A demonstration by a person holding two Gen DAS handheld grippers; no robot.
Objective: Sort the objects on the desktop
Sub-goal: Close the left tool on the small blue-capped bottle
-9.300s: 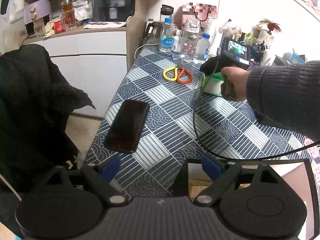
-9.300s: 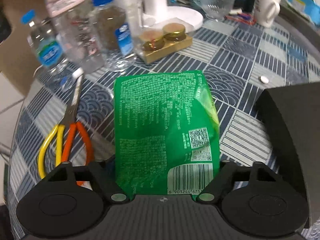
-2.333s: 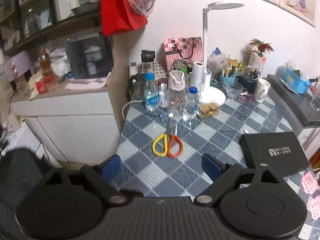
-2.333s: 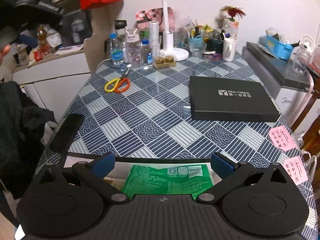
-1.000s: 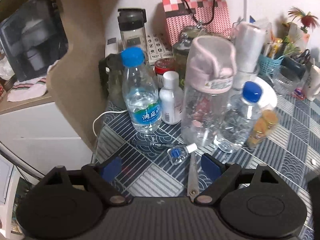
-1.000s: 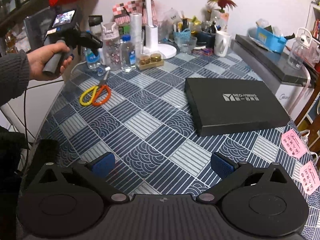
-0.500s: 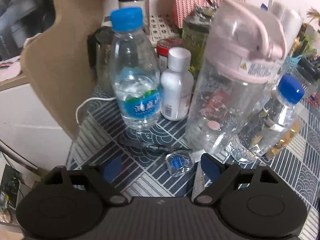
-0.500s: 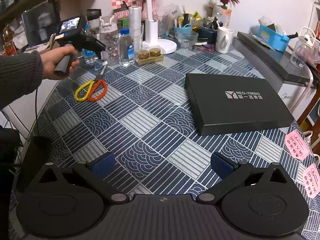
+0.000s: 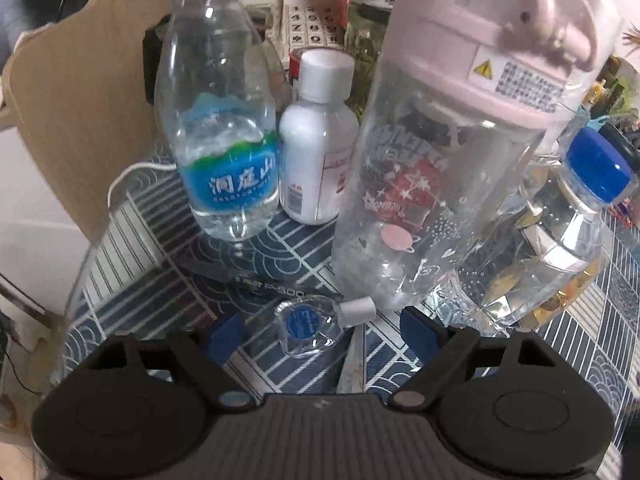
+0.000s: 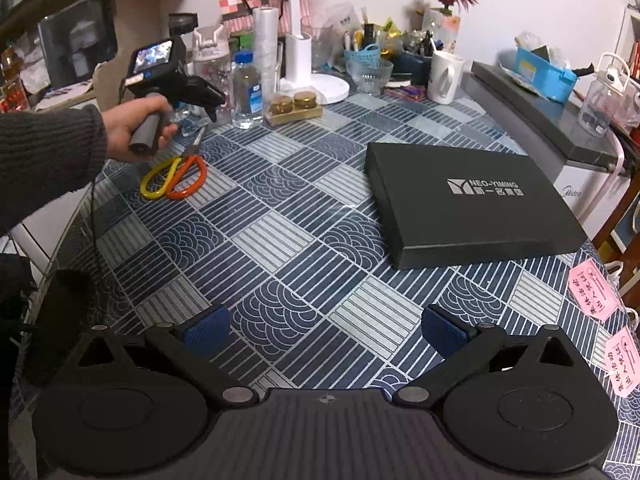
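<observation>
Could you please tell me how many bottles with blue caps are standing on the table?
2. One blue-capped bottle stands at the back left beside the white bottle; the other stands right of the pink-lidded bottle. More may be hidden behind the clutter.

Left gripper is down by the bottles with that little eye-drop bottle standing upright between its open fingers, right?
Not quite. The eye-drop bottle lies on its side on the tablecloth, cap toward the pink-lidded bottle, as the left wrist view shows. It does sit between the fingers of the left gripper, whose jaws have just been closing but do not touch it.
</observation>
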